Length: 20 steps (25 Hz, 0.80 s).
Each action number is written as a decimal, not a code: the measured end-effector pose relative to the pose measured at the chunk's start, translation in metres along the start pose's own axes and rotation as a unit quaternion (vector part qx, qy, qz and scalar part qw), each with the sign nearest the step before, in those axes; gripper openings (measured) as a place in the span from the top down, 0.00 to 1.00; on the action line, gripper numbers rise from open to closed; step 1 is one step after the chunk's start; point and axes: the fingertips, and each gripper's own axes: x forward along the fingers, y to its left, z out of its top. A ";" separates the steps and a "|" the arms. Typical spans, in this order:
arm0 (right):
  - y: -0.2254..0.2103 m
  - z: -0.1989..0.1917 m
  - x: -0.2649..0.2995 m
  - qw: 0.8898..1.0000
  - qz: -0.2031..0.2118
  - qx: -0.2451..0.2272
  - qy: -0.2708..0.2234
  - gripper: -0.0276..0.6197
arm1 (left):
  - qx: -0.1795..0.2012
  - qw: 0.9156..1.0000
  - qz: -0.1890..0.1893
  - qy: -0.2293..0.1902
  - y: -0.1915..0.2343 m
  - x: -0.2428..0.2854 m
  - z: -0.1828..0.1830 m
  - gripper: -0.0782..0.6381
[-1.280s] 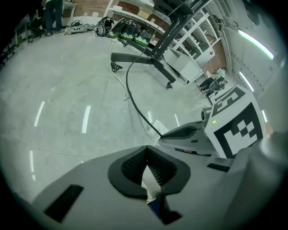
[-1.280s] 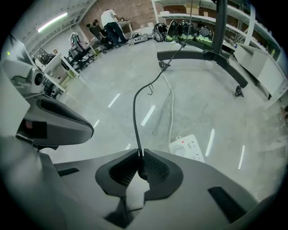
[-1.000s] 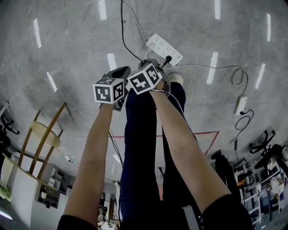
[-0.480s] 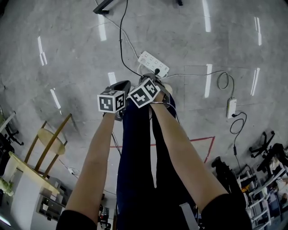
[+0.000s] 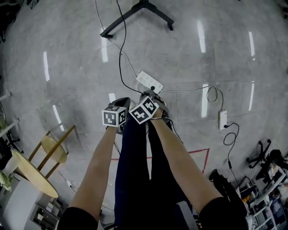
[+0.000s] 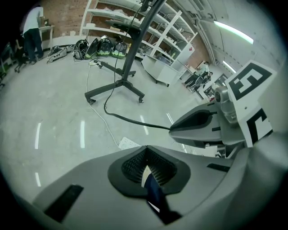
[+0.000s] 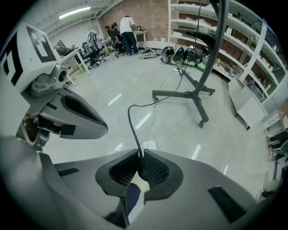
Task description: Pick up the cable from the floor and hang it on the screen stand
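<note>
A thin black cable (image 7: pixel 129 120) rises from the floor into my right gripper (image 7: pixel 139 156), which is shut on it at the jaw tips. In the head view the black cable (image 5: pixel 120 54) runs from the right gripper (image 5: pixel 150 95) across the floor toward the black screen stand base (image 5: pixel 139 12). The left gripper (image 6: pixel 146 150) is shut with nothing between its pads. It hangs close beside the right one, left gripper (image 5: pixel 120 101) almost touching it. The stand's pole and legs (image 7: pixel 198 92) rise ahead on grey concrete.
A white power strip (image 5: pixel 149 82) lies on the floor just beyond the grippers, with a white lead to an adapter (image 5: pixel 222 118). A wooden stool (image 5: pixel 54 148) stands at the left. Shelving (image 7: pixel 252 54) lines the right wall, and people stand at desks (image 7: pixel 128 27) far off.
Both grippers, still side by side, have lifted away from the floor with the cable in the right one. The stand base has come into the head view at the top.
</note>
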 end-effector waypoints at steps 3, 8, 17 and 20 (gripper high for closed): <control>-0.005 0.010 -0.020 1.000 -0.010 -0.005 -0.014 0.87 | 0.014 1.000 0.002 -0.010 -0.008 -0.013 0.008 0.88; -0.014 0.028 -0.062 0.999 -0.023 -0.007 -0.043 0.87 | 0.010 0.999 0.014 -0.039 -0.015 -0.039 0.027 0.88; -0.028 0.039 -0.140 0.994 -0.055 -0.043 -0.089 0.87 | 0.013 0.991 0.043 -0.124 -0.050 -0.089 0.081 0.88; -0.034 0.045 -0.166 0.991 -0.066 -0.045 -0.107 0.87 | -0.004 0.988 0.038 -0.147 -0.067 -0.106 0.097 0.88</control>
